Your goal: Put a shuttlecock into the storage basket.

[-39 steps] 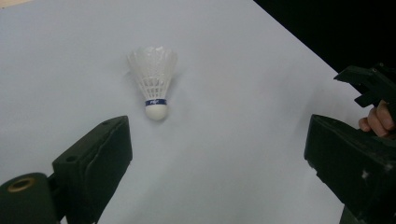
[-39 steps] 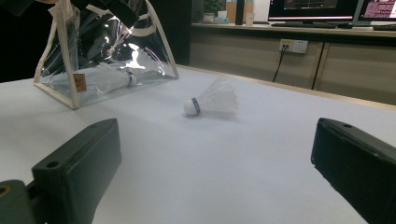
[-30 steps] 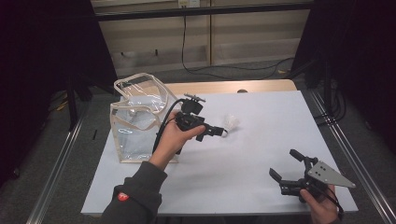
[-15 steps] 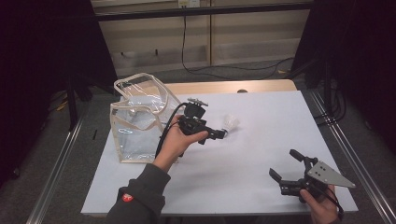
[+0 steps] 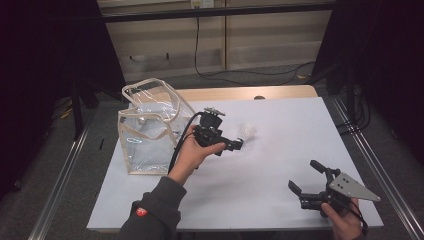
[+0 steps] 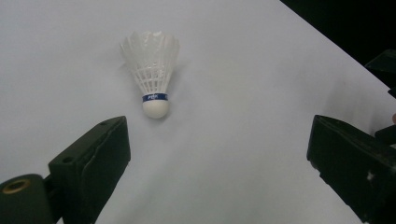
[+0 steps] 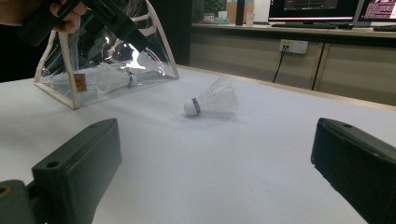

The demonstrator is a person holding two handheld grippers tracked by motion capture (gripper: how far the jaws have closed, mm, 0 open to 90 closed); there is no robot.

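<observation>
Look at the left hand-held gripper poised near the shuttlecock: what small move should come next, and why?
Probably ease the left hand-held gripper forward and a little down so its open jaws straddle the shuttlecock. The shuttlecock lies on its side on the white table, cork end toward the gripper, ahead of the jaws and not yet between them, so closing now would likely grasp nothing.

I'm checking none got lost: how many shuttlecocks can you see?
2. One shuttlecock lies on the white table ahead of the open left gripper. Another lies inside the clear bag; more may be hidden there.
</observation>
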